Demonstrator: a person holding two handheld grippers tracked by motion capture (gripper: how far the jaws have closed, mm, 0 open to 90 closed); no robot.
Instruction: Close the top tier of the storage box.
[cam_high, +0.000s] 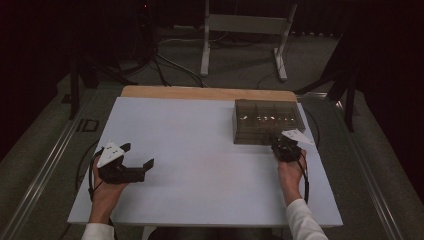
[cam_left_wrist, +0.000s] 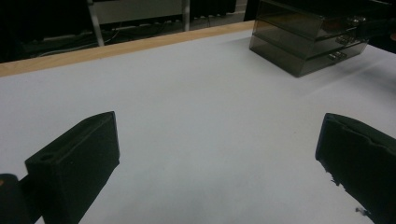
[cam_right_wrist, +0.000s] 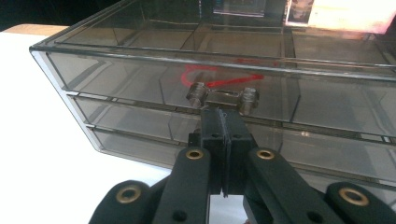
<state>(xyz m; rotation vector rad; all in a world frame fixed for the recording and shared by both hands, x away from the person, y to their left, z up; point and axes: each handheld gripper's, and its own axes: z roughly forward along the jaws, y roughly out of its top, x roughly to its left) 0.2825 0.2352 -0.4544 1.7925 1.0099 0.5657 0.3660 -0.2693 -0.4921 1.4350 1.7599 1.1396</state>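
Now right gripper (cam_right_wrist: 223, 122) closed at drawer handle (cam_right_wrist: 223, 94); left gripper (cam_left_wrist: 219, 154) open over bare table (cam_high: 210, 150).

The table (cam_high: 200, 165) is seen from above and in front in the high view, skimmed low from its left side in the left gripper view, while the smoked drawer box (cam_right_wrist: 233, 70), upper right there, is faced closely in the right gripper view.

Left claw (cam_high: 136, 156) jaws spread wide, held low, right claw (cam_right_wrist: 222, 122) jaws pressed together, arm extended forward.
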